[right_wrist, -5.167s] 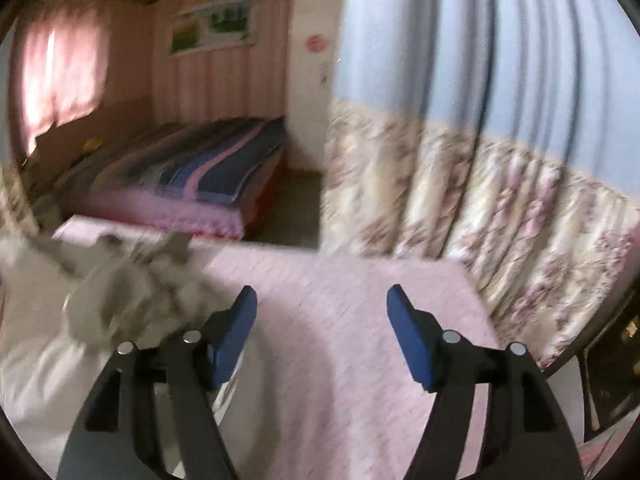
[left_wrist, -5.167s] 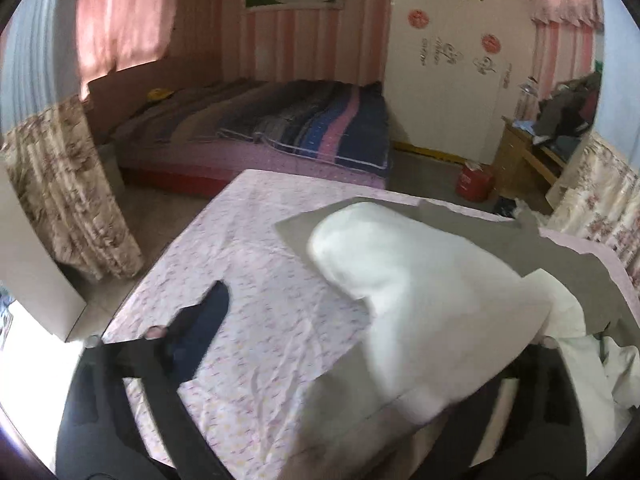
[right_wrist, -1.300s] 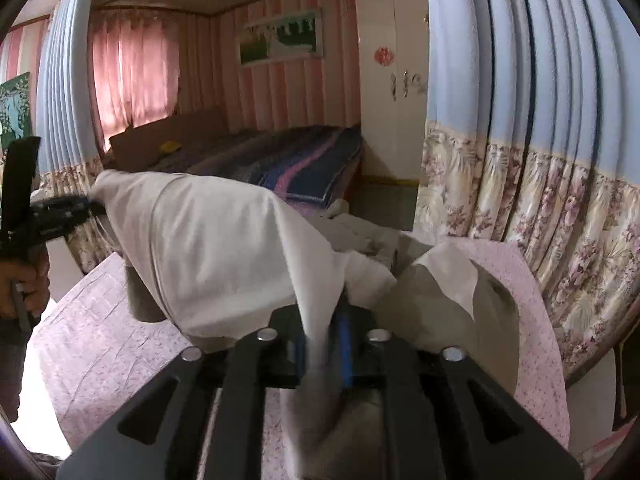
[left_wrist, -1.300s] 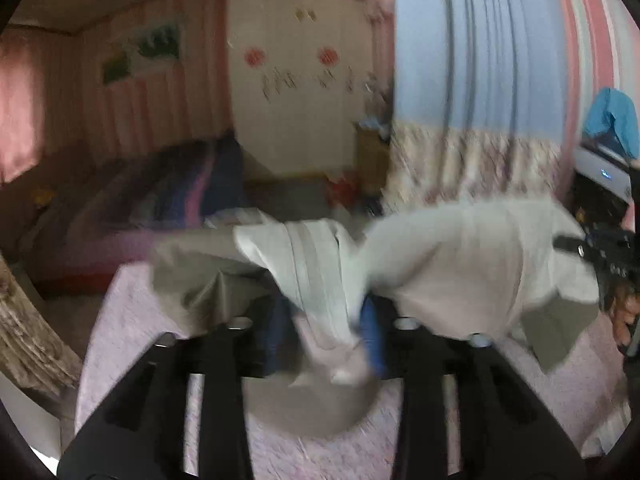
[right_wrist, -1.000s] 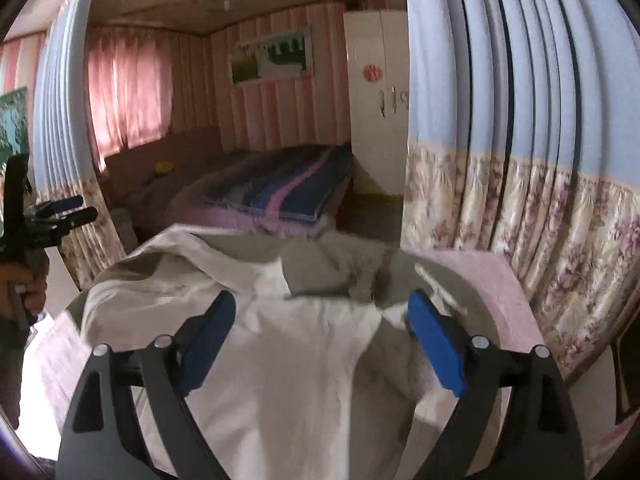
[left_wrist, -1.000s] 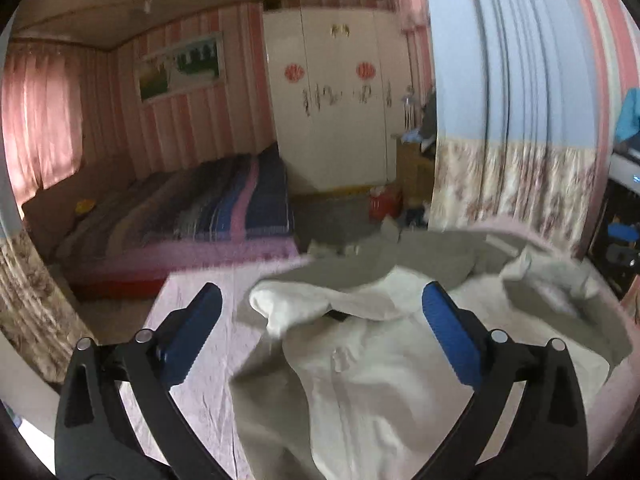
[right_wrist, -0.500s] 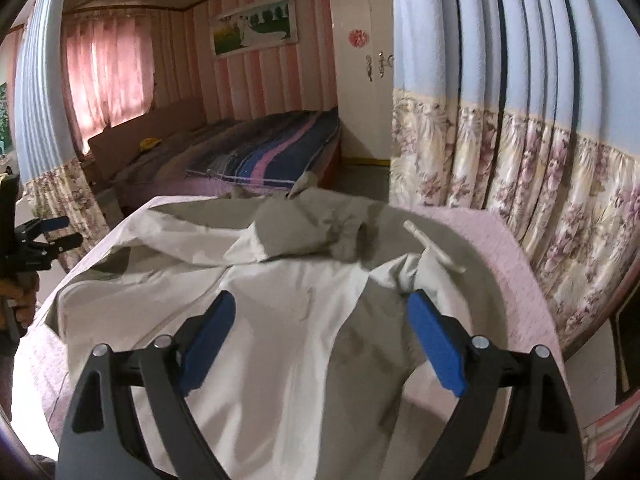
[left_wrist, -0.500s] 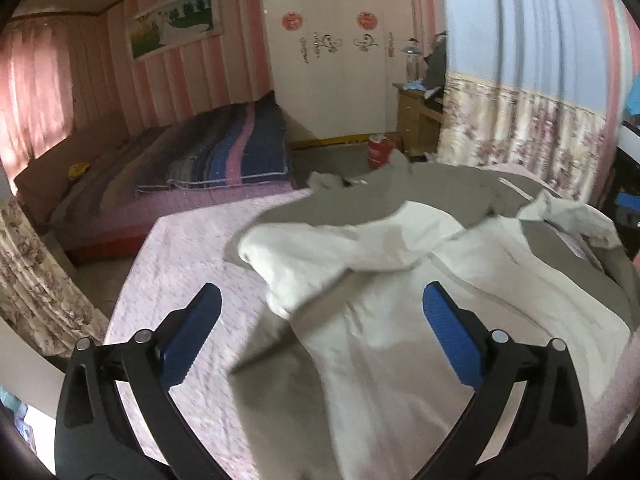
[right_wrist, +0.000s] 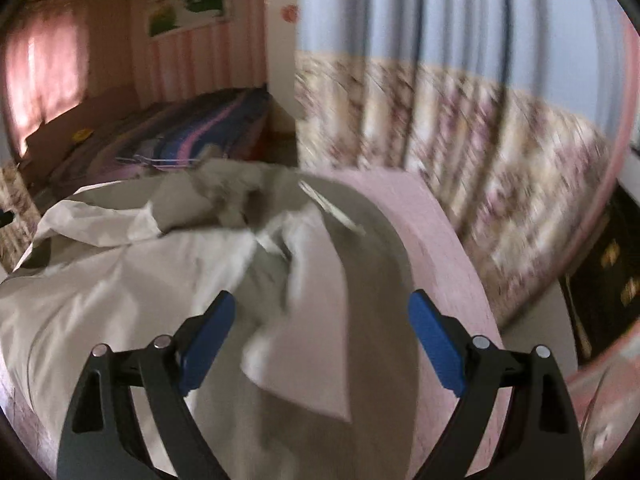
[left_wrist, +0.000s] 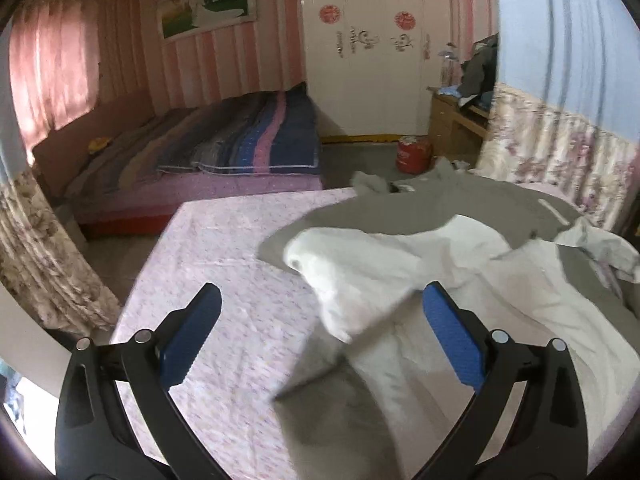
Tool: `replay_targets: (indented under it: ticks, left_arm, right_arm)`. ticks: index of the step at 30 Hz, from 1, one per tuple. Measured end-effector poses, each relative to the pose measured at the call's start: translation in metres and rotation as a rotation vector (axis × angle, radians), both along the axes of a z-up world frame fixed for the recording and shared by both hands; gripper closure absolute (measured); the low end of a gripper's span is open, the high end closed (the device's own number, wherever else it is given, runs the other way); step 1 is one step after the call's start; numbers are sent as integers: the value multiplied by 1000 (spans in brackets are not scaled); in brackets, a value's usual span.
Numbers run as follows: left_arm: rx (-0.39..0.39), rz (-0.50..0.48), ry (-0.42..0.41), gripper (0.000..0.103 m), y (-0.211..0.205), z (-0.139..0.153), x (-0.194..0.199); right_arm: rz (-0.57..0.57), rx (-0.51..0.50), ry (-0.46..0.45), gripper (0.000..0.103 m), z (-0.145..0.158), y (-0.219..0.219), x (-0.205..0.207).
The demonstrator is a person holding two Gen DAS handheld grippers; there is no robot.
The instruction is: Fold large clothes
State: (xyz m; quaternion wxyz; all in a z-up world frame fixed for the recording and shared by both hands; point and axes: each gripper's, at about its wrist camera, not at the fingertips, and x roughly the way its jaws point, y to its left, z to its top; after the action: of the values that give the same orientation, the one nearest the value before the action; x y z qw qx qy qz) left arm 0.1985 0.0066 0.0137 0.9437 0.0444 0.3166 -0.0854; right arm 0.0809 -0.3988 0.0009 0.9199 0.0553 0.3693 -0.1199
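A wide bed covered with a pink speckled sheet [left_wrist: 240, 264] fills the near part of both views, and on it, toward the right in the left wrist view, lies the large grey jacket with a pale cream lining [left_wrist: 472, 280], spread open with the lining up and its collar at the far edge. One cream sleeve [left_wrist: 340, 276] is bunched and folded across the jacket's left side, reaching out over the sheet; in the right wrist view another pale flap [right_wrist: 308, 300] lies crumpled near the bed's right edge. The left gripper [left_wrist: 320, 336] hangs above the sleeve with its blue pads wide apart and nothing between them, and the right gripper [right_wrist: 320, 332] is likewise spread and empty over the flap. To do this step well, I judge each claw should pinch a single layer at the cuff or hem, not a bunch, then draw the cloth flat before any fold, keeping both edges level so the lining does not twist.
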Motion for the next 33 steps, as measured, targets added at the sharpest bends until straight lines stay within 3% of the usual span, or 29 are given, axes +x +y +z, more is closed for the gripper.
replay_targets:
  ticks: [4,8,12,14,15,16,22,24,28,33]
  left_arm:
    - [-84,-22,-26,3,-12,-3,-35]
    - [-122,-24,-48,3,-21,-11,-74]
    - [-151,-51,12,3,-25,-29,-90]
    - [-163,-40,32,3,-21,-34,-92]
    - [-169,-35,35,3,-18,-35,-93]
    - [-170,-32,34,3,-17,-35,-94]
    - [-158,-8,3,3,-4,-25,-99]
    - [-160,0,6,3,0,-23,-96]
    - [-171,8,21,3,5,-21,-86]
    - [-175,9,57,3,7,-21,-66]
  right_arm:
    - [-36,54,-11,14,-9,3,-40]
    - [1,92,31,14,-22,25,-68]
    - [-29,-43,145,16,-52,34,-70]
    - [-39,-15,145,28,-56,26,-73]
    - [-52,-18,145,47,-57,22,-74]
    - [-88,-76,153,72,-56,18,-74]
    - [-307,-257,130,88,-42,-43,-89]
    - [-412,-318,109,89,-36,-73,-92]
    - [-534,-307,25,89,-18,-124,-86]
    - [-520,-250,-157,89,23,-142,-65]
